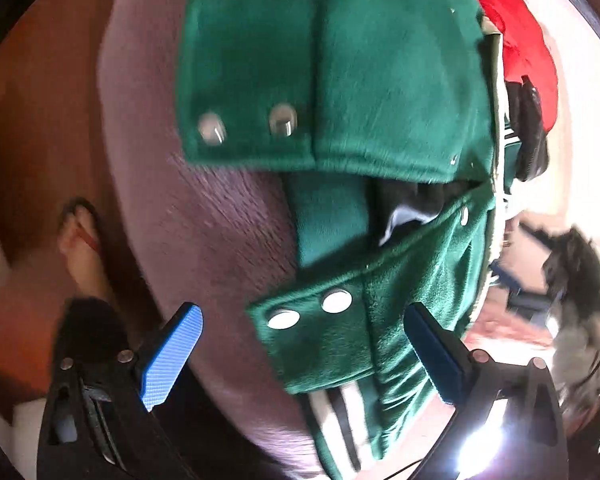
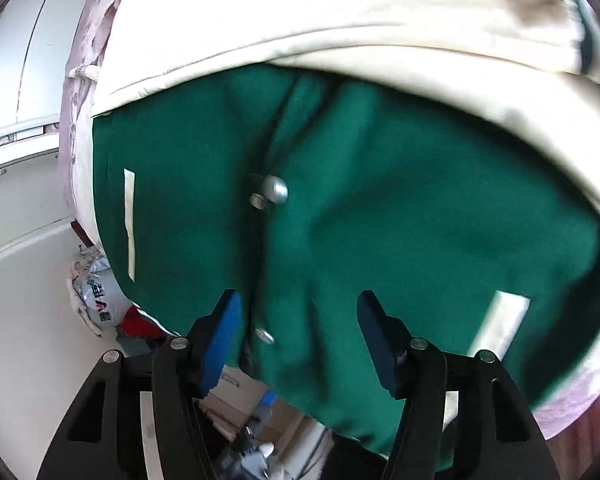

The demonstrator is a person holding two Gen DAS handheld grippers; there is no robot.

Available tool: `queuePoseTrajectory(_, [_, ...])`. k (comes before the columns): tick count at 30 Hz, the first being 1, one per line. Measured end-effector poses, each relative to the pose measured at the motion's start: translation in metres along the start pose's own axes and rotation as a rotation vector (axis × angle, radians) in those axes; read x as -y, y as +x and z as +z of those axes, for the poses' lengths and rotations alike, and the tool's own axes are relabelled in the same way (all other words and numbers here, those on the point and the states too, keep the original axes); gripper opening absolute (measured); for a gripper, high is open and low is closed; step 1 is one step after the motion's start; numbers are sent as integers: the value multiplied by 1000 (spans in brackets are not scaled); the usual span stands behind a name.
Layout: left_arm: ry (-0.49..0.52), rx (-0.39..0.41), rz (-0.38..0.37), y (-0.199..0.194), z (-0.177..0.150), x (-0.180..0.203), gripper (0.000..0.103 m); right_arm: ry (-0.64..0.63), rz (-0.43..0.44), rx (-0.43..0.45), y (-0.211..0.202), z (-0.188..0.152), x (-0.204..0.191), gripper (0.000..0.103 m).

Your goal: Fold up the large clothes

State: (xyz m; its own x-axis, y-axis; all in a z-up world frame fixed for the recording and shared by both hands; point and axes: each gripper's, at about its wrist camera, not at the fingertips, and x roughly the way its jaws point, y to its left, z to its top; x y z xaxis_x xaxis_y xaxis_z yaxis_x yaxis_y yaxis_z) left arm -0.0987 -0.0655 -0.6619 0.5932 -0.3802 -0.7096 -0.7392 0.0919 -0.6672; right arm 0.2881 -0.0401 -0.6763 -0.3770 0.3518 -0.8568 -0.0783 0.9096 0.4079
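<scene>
A large green jacket [image 1: 380,80] with silver snap buttons, striped ribbing and cream sleeves lies on a mauve bed cover [image 1: 188,216]. In the left wrist view my left gripper [image 1: 304,336] is open, its blue pads on either side of a green snap tab [image 1: 320,332] at the jacket's near corner. In the right wrist view the jacket's green front [image 2: 380,208] fills the frame with a cream sleeve [image 2: 340,20] across the top. My right gripper [image 2: 298,332] is open around the button placket at the hem, which hangs over the bed's edge.
A red garment [image 1: 516,40] and a black object [image 1: 528,128] lie beyond the jacket. A person's foot in a flip-flop [image 1: 80,240] stands on the wooden floor at left. White cabinets [image 2: 24,80], bags [image 2: 96,292] and boxes [image 2: 240,400] are beside the bed.
</scene>
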Motion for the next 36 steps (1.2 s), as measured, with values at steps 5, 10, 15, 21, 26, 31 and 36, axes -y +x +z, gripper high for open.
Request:
queuePoseTrajectory(5, [45,102,-2,-9,-8,12,51,45,-33,-6,-21,-10,48,63])
queuePoseTrajectory(10, [150,162,70,-28,-18,39,13,99,-37,6,-23,-11,103,63])
queuePoseTrajectory(15, [216,229,109,-58,-17,67,12,91,-21,9,-19,-18,105,63])
queuePoseTrajectory(21, [193,254,112,-57,21,59,11,67,-4,0,-25,-21,113,63])
queuePoseTrajectory(26, [109,109,94,-45,24,45,25,121,60,11,-48,-27,140,63])
queuePoseTrajectory(31, [101,120,79,-80,9,59,61,277,187,164,-113,-25,213,66])
queuePoseTrajectory(36, [177,127,123,-76,-2,92,61,410,252,375,-171,21,307,71])
